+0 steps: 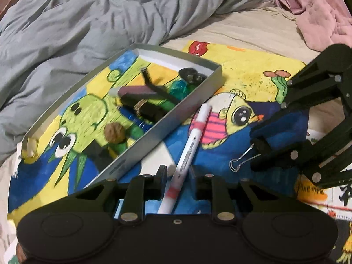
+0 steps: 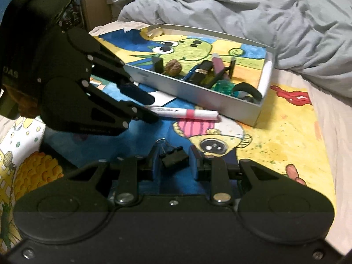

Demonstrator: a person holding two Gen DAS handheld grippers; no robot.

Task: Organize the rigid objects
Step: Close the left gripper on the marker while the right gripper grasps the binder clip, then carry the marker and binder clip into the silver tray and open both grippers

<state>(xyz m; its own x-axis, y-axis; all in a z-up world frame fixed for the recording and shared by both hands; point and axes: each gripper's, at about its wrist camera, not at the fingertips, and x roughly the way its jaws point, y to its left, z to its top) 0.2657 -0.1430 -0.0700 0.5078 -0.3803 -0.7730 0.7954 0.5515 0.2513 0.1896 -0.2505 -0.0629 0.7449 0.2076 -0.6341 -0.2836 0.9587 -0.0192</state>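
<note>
White marker (image 1: pixel 191 147) is pinched in the narrow left gripper (image 1: pixel 177 177), black binder clip (image 2: pixel 173 156) apparently clamped in the narrow right gripper (image 2: pixel 173 161).

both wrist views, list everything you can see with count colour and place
box: 1, white, on the drawings
pen: 1, white with pink bands, beside the box, in the left gripper
binder clip: 1, black, in the right gripper
walnut: 1, brown, in the box
other small items: several, dark, purple, teal, in the box
drawings: several, multicoloured, on the bed
duvet: 1, grey-blue, behind the box
cloth: 1, pink, far right
left gripper: 1, black, shut on the pen
right gripper: 1, black, shut on the binder clip
</note>
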